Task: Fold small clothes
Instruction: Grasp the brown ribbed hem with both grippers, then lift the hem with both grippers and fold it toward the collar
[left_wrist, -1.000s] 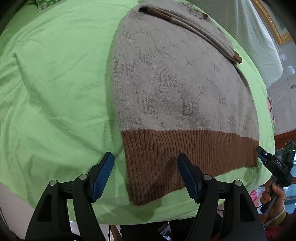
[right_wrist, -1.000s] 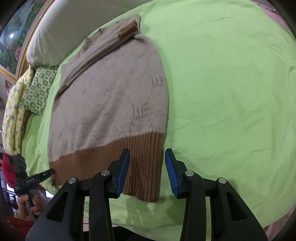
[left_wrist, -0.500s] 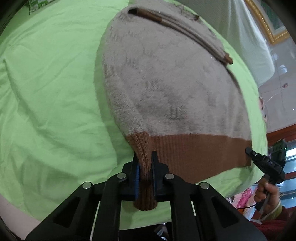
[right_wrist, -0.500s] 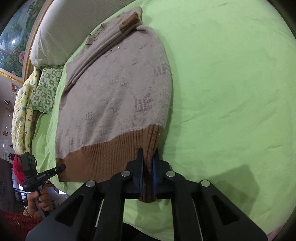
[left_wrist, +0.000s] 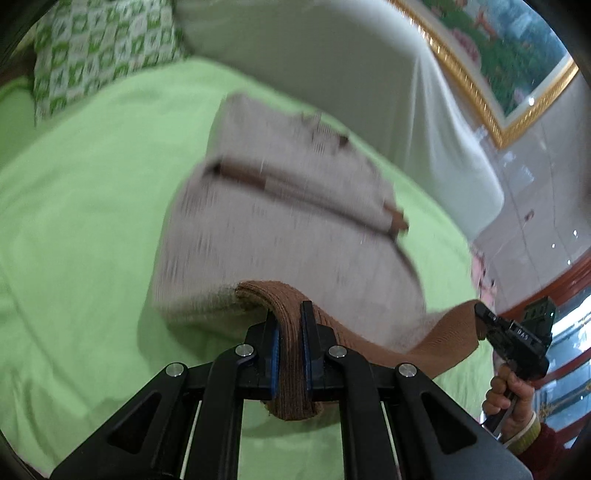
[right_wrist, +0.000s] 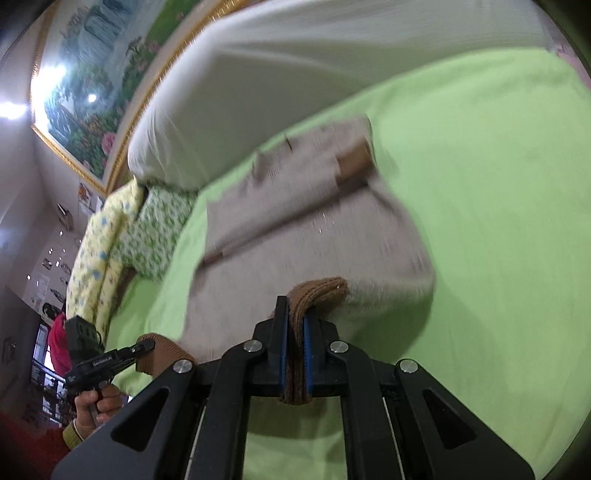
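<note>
Left wrist view: we count one beige knit sweater (left_wrist: 280, 221) on the green bedsheet (left_wrist: 92, 229), brown ribbed hem (left_wrist: 291, 325) lifted. Two grippers: left gripper (left_wrist: 289, 354) and right gripper (right_wrist: 295, 354) each clamp a hem corner. Two patterned pillows (right_wrist: 122, 236) alongside.

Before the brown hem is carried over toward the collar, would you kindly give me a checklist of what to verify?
1. Left gripper shut on the ribbed brown hem of the beige knitted sweater: ok.
2. Right gripper shut on the hem's other corner: ok.
3. Hem lifted clear of the light green bedsheet: ok.
4. Hem taut between the grippers: not ok, it sags.
5. Sleeves lying folded across the sweater's upper part: ok.
6. Collar end lying flat on the sheet: cannot tell, blurred.
</note>
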